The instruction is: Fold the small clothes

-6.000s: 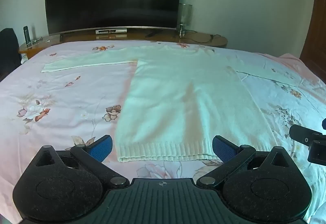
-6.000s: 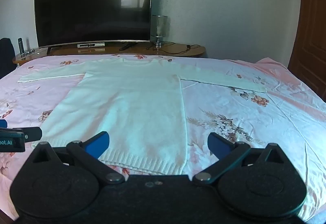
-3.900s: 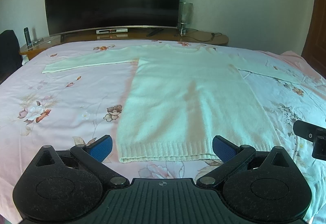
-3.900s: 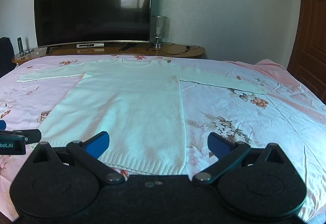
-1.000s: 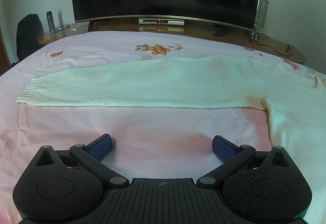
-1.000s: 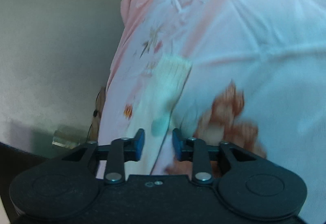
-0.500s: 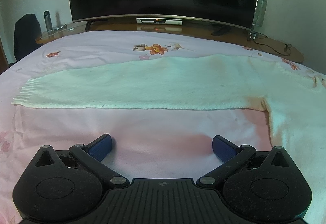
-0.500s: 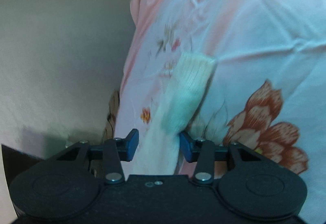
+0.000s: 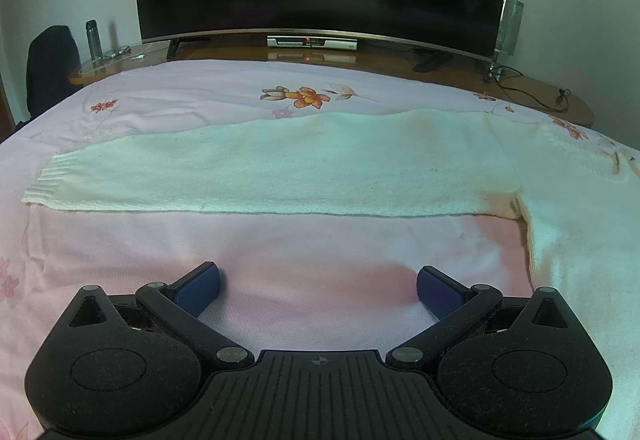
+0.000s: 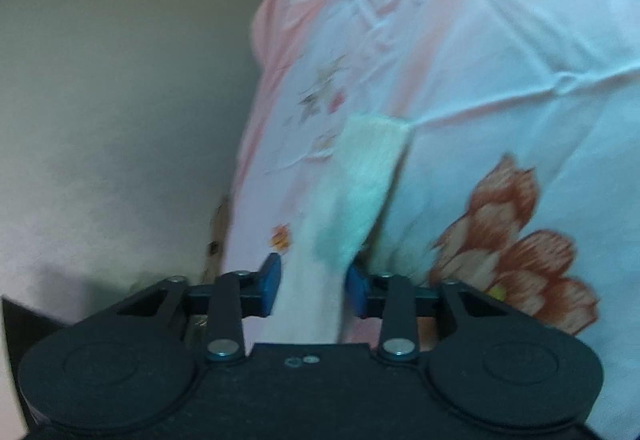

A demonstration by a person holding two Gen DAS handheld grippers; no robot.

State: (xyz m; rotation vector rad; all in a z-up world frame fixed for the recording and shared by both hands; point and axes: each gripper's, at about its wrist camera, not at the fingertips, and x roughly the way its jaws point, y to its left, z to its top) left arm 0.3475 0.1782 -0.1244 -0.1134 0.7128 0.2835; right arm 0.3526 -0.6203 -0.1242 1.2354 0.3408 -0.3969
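A: Left gripper [image 9: 318, 290]?
B: Angled down at the bedsheet [image 9: 280, 300], jaws wide, empty.
A: Right gripper [image 10: 312, 288]?
B: Jaws just closing around the cream sweater [image 9: 280, 167] sleeve [image 10: 352, 207] lying flat on the bedsheet.

Left gripper [image 9: 318, 286] jaws spread wide, right gripper [image 10: 312, 286] jaws just closing, nearly together.

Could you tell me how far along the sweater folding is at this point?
Nothing is folded yet: the left sleeve lies flat and outstretched on the bedsheet, with the open left tongs short of it. In hand: the right tongs have just been closing on the right sleeve. Every fold remains.
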